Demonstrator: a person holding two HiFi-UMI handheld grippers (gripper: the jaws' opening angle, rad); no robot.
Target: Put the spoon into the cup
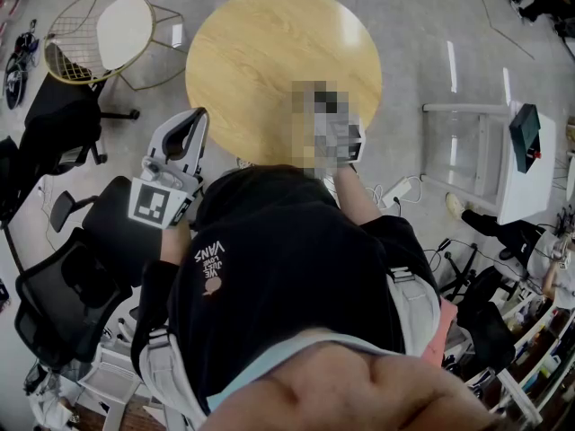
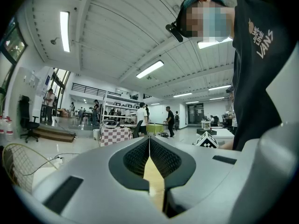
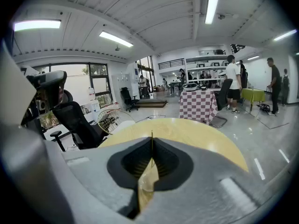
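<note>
Shiny grey floor (image 1: 422,52) runs under a round pale wooden counter (image 1: 269,52), which lies just beyond the fingers of both tools. Where the spoon and the cup are I cannot tell; no view shows either, so their look stays unknown.

The left gripper (image 1: 196,119), white with a black-and-white marker cube (image 1: 162,203), is clenched. In the left gripper view its ribbed dark fingers (image 2: 135,157) meet at the tips and grasp nothing. The right gripper (image 3: 151,135) is clenched too, tips together and empty.

Only the head view shows the gold wire chair with a white seat (image 1: 108,34) left of the left fingers, and the black office chair (image 1: 54,303) nearer the person. Only the left gripper view tilts up to the ribbed white ceiling (image 2: 107,27) and its strip lights. The right gripper view shows the counter ahead of its fingers and a red-and-white checked table (image 3: 205,105) far beyond them.
</note>
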